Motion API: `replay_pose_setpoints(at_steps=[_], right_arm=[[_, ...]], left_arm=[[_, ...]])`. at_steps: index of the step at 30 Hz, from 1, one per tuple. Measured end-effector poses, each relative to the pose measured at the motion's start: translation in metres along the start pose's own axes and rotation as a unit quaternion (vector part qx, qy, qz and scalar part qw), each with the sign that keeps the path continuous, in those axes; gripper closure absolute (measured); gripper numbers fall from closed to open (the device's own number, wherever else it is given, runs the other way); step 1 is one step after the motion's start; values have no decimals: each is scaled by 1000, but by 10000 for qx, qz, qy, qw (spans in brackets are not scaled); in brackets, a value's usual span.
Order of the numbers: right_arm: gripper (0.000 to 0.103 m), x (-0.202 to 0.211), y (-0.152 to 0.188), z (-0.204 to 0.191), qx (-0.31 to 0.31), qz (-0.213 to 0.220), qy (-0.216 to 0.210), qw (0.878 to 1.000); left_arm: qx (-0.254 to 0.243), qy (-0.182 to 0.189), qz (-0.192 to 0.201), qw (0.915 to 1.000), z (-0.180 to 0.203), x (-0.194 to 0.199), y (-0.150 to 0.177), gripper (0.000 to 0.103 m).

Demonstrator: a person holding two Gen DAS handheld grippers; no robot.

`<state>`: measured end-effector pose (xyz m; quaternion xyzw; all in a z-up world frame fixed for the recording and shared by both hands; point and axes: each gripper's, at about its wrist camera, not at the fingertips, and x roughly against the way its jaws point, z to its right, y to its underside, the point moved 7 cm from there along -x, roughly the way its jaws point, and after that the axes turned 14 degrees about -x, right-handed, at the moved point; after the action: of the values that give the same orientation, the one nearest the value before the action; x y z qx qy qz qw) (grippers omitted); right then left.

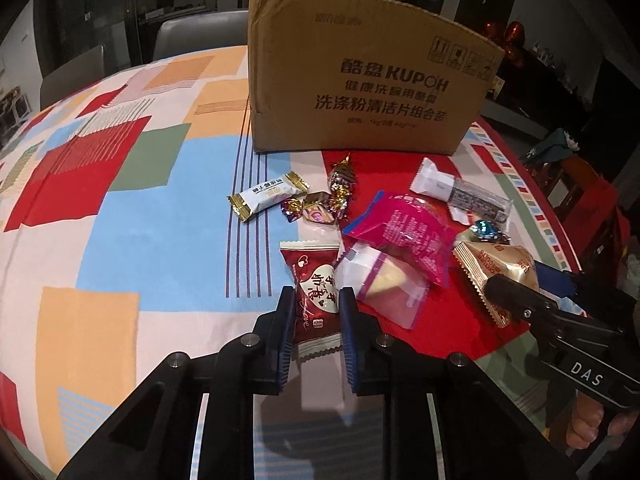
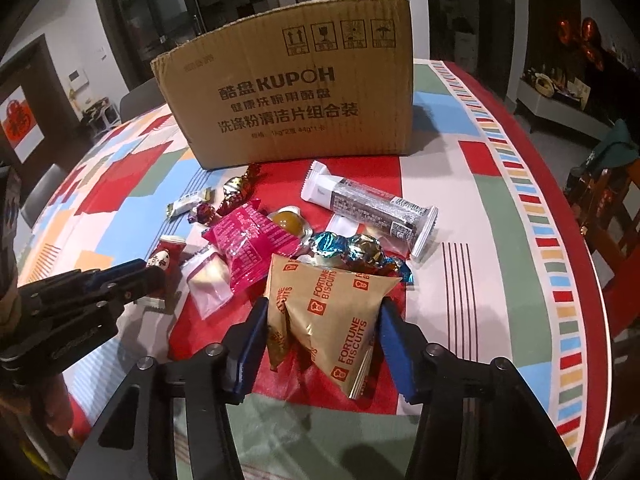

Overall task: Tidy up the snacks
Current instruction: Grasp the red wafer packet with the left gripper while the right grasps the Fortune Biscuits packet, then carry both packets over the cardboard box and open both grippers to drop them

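Note:
My left gripper (image 1: 316, 300) is shut on a dark red candy packet (image 1: 314, 300) that lies on the tablecloth; it also shows in the right wrist view (image 2: 164, 258). My right gripper (image 2: 324, 312) has its blue pads against both sides of a gold Fortune Biscuits pouch (image 2: 332, 316), also seen in the left wrist view (image 1: 496, 276). A cardboard box (image 1: 360, 80) (image 2: 296, 96) stands behind the pile. The pile holds a pink packet (image 1: 404, 232) (image 2: 252, 240), a clear-wrapped pale snack (image 1: 380, 280), a white and grey bar (image 2: 376, 204) and several foil candies (image 2: 348, 248).
A white and gold bar (image 1: 268, 194) and small wrapped candies (image 1: 340, 184) lie left of the pile. The table's patterned cloth (image 1: 120, 200) extends left, and its right edge (image 2: 568, 264) curves past. Chairs stand behind the table and at the right.

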<state>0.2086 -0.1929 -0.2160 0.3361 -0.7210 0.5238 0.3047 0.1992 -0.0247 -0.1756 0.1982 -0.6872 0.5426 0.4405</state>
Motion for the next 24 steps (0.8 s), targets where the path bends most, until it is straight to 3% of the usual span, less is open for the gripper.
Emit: replay_pose_setpoints(at_steps=[9,24], right_arm=[[49,33,-8,-7,-9,281,-164,9995],[49,82,-64,-31,244,1029,-562,9928]], left_arm=[[-151,41,320,9994,14,35,-8,81],[-649,-286,1331,9886,13,101,-79,81]])
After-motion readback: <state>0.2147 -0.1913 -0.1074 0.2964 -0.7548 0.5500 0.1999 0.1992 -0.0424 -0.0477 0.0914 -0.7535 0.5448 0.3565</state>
